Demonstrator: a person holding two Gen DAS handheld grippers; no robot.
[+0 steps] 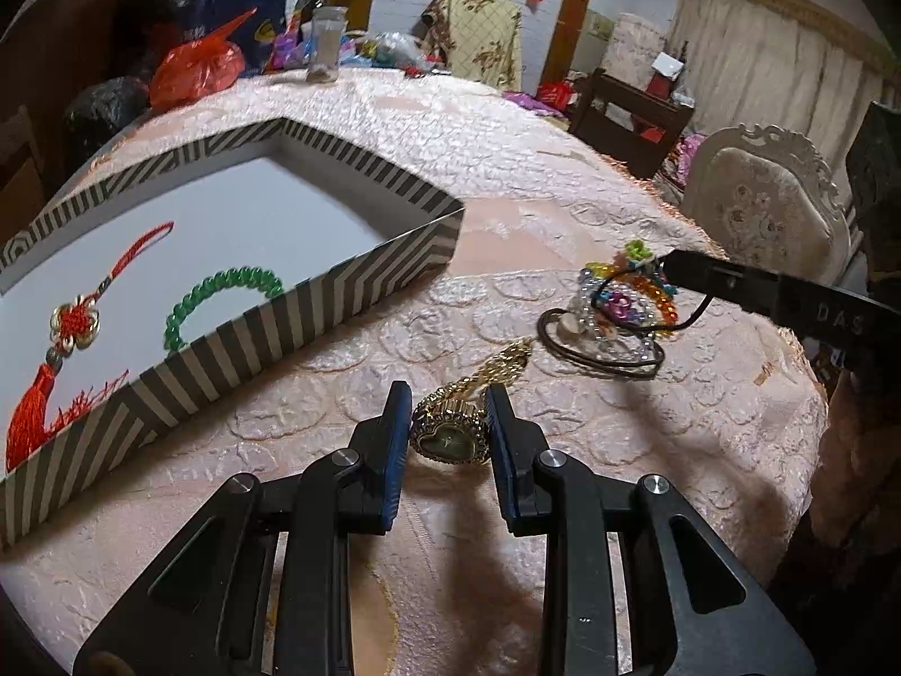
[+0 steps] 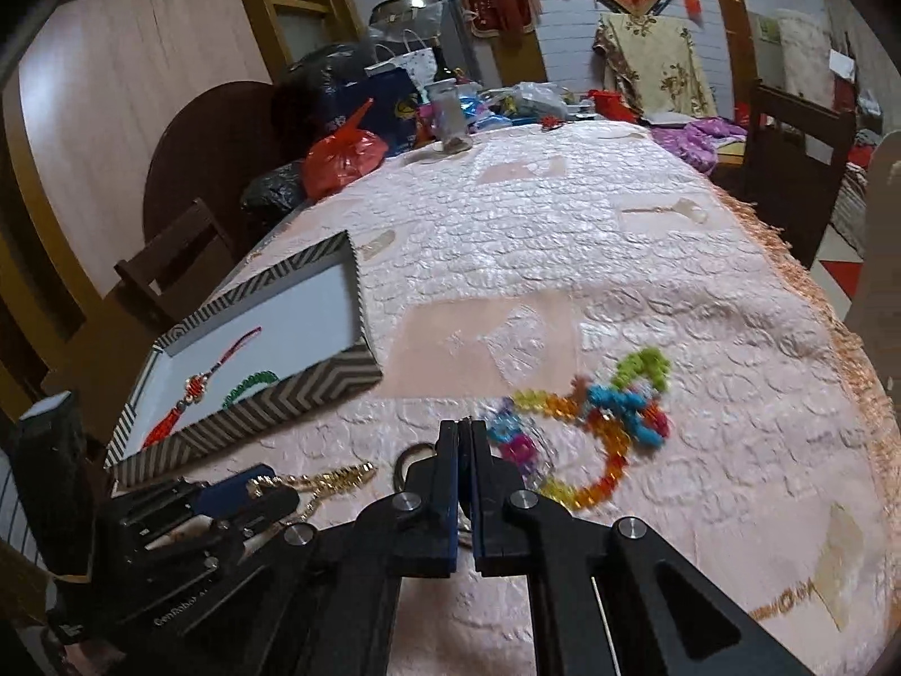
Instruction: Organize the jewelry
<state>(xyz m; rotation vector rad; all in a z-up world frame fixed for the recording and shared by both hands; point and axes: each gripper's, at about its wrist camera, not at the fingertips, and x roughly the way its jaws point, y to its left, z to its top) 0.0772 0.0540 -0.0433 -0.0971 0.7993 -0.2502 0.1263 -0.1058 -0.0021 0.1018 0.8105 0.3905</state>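
A gold watch with a heart-shaped green face [image 1: 450, 436] lies on the pink tablecloth between the fingers of my open left gripper [image 1: 447, 403]; its gold band [image 2: 332, 476] trails away. A pile of colourful bead bracelets [image 1: 625, 296] and a dark cord [image 1: 597, 352] lies further right. My right gripper [image 2: 464, 434] is shut at the edge of that pile [image 2: 608, 422] and seems to pinch the dark cord [image 2: 408, 459]. The striped box [image 1: 349, 281] holds a green bead bracelet [image 1: 225, 296] and a red tassel knot [image 1: 73, 327].
Bags, a red plastic bag [image 1: 197, 67] and a glass jar [image 1: 325, 45] crowd the table's far end. A padded chair [image 1: 771, 203] stands past the right edge. The striped box also shows in the right wrist view [image 2: 293, 400].
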